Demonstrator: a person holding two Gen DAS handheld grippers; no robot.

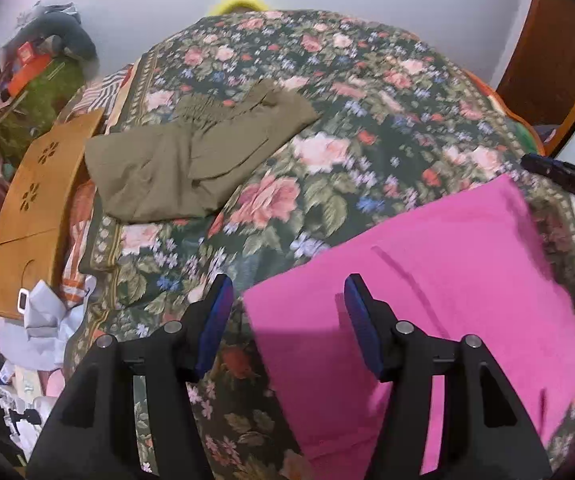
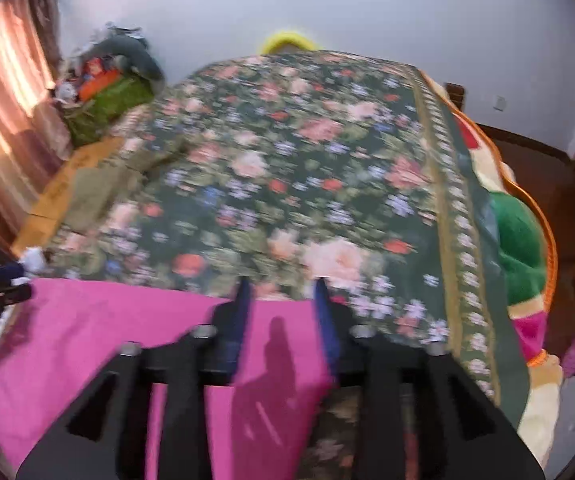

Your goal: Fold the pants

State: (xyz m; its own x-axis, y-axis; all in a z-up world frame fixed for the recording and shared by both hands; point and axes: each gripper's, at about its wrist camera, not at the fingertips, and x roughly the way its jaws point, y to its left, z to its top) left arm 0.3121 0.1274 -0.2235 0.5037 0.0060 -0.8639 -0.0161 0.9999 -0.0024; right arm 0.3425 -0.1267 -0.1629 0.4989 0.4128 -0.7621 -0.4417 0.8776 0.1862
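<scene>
Bright pink pants (image 1: 427, 280) lie folded flat on the near part of a floral bedspread (image 1: 367, 100). My left gripper (image 1: 287, 284) hovers over their left edge, open, with nothing between its blue pads (image 1: 215, 320). My right gripper (image 2: 281, 286) hangs above the far edge of the pink pants (image 2: 107, 332), also open and empty; the picture there is blurred. A folded olive pair of pants (image 1: 191, 160) rests further back on the left. The right gripper (image 1: 559, 172) shows at the right edge of the left wrist view.
A wooden board (image 1: 35, 200) with cut-out flowers lies off the bed's left side, with crumpled white cloth (image 1: 43, 316) below it. A heap of clutter (image 1: 39, 72) sits at the back left. Green and orange bedding (image 2: 519, 240) hangs over the right edge.
</scene>
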